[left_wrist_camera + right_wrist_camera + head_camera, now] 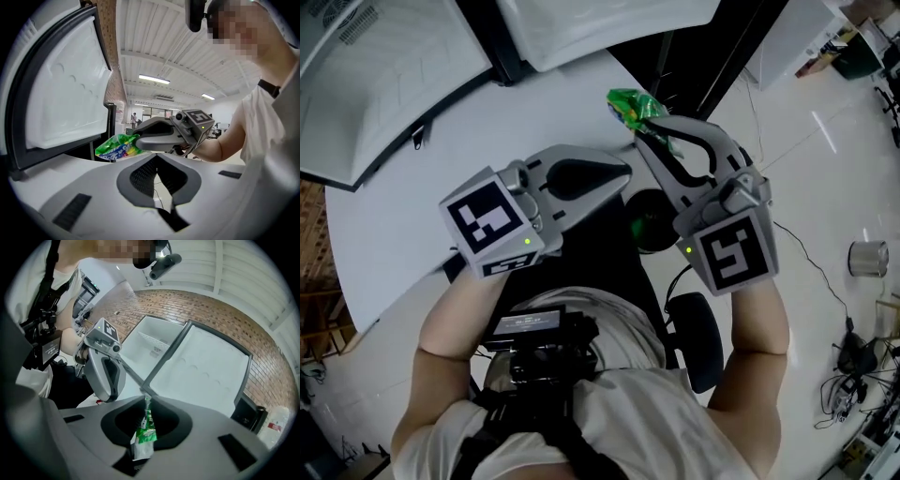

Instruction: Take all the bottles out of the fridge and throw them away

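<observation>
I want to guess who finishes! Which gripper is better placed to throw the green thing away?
Right. The right gripper is shut on the squashed green bottle, so it only has to drop it. The left gripper is shut and empty.

The right gripper (146, 402) pinches a crumpled green packet (146, 430) edge-on, the left gripper (106, 373) near on its left, an open white fridge door (206, 376) behind.

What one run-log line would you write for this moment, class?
right gripper: shut on crumpled green plastic bottle | left gripper: shut, empty | white fridge door: open
</observation>
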`<state>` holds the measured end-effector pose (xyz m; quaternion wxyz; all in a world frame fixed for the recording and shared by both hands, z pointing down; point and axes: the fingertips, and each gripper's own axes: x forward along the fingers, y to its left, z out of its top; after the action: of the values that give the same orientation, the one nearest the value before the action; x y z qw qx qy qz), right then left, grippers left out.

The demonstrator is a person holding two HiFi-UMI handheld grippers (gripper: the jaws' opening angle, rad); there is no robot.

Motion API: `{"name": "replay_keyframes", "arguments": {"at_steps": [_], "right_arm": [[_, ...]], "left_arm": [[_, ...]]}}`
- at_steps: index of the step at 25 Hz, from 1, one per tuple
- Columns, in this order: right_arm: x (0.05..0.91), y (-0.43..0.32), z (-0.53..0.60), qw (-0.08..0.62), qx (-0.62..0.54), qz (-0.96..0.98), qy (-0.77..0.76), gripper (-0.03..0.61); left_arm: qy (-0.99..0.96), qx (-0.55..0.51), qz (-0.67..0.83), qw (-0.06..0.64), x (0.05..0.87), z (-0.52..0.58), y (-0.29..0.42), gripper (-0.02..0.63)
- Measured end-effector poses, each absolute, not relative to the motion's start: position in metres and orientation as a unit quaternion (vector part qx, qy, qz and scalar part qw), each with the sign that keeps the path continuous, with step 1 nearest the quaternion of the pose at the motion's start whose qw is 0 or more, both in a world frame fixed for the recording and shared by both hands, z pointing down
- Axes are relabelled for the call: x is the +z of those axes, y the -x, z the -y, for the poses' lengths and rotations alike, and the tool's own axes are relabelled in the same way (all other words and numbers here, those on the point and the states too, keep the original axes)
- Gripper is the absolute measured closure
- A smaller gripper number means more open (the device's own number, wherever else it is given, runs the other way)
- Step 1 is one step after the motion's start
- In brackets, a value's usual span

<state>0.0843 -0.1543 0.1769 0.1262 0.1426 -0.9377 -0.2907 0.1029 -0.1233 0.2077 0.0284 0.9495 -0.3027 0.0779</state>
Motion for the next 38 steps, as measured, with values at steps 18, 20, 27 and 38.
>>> {"name": "replay_keyframes", "arguments": {"at_steps": [18, 20, 27, 38], "right_arm": [[0.284, -0.181, 0.196, 0.205, -0.204, 0.928, -0.236, 0.532], [0.302, -0.190, 0.197, 0.216, -0.190, 0.928, -0.236, 0.534], [0.369, -0.200, 0.200, 0.253, -0.139, 0.932, -0.218, 0.534], [0.453, -0.199, 0.206, 0.279, -0.090, 0.937, -0.190, 0.532]], "left_arm": [[-0.977, 0.091, 0.180, 0.065, 0.275, 0.133, -0.198, 0.614], [-0.979, 0.089, 0.170, 0.075, 0.280, 0.132, -0.206, 0.614], [-0.980, 0.098, 0.153, 0.081, 0.307, 0.132, -0.221, 0.614], [-0.975, 0.111, 0.159, 0.104, 0.349, 0.143, -0.220, 0.614]]}}
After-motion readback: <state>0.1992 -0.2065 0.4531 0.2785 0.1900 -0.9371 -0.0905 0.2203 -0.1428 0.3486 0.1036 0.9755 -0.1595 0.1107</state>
